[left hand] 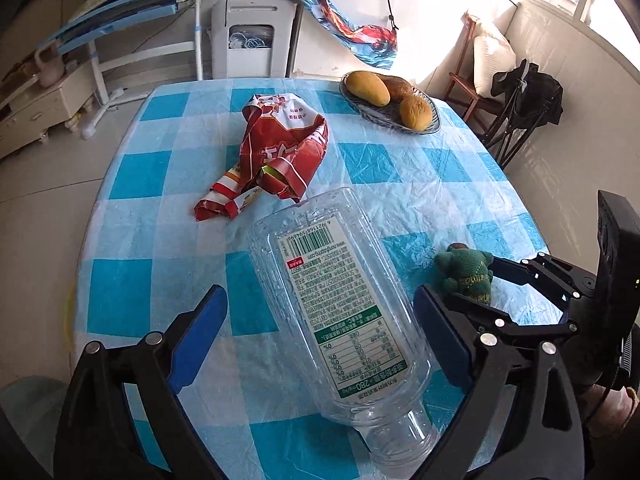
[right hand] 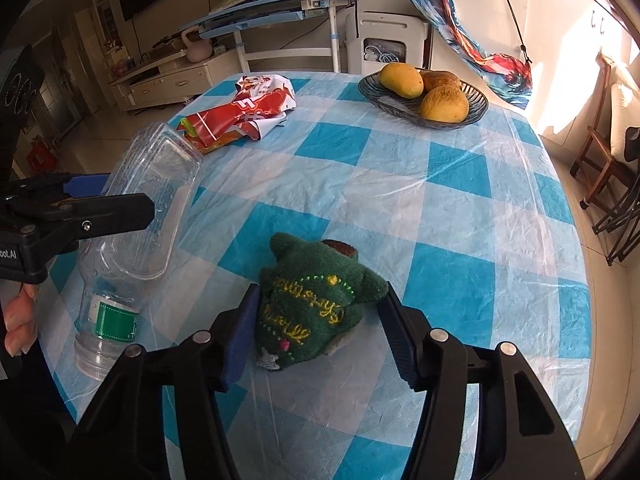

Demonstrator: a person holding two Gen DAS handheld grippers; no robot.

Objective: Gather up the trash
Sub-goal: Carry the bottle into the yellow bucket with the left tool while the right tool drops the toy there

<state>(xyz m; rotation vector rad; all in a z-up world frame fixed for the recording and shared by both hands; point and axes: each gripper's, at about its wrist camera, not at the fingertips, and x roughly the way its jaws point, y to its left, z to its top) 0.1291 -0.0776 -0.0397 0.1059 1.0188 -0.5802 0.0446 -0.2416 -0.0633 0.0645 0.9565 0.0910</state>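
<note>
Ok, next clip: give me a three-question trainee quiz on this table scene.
1. True or false: the plastic bottle stands upright.
2. What lies between the right tool's fingers?
A. green plush toy
B. red wrapper
C. mango
3. How many fruits sit in the basket?

Key: 1 false, it lies on its side between the left tool's open fingers. 2 A. 3 three.

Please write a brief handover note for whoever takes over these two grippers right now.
Left gripper: open, straddling the empty plastic bottle, pads not pressing.
Right gripper: around the green knitted toy; a firm grip cannot be confirmed.
Red snack wrapper lies farther back on the checked tablecloth; the basket of fruit stands at the far edge.
Done: nothing lifted.
Left: bottle, wrapper.
</note>
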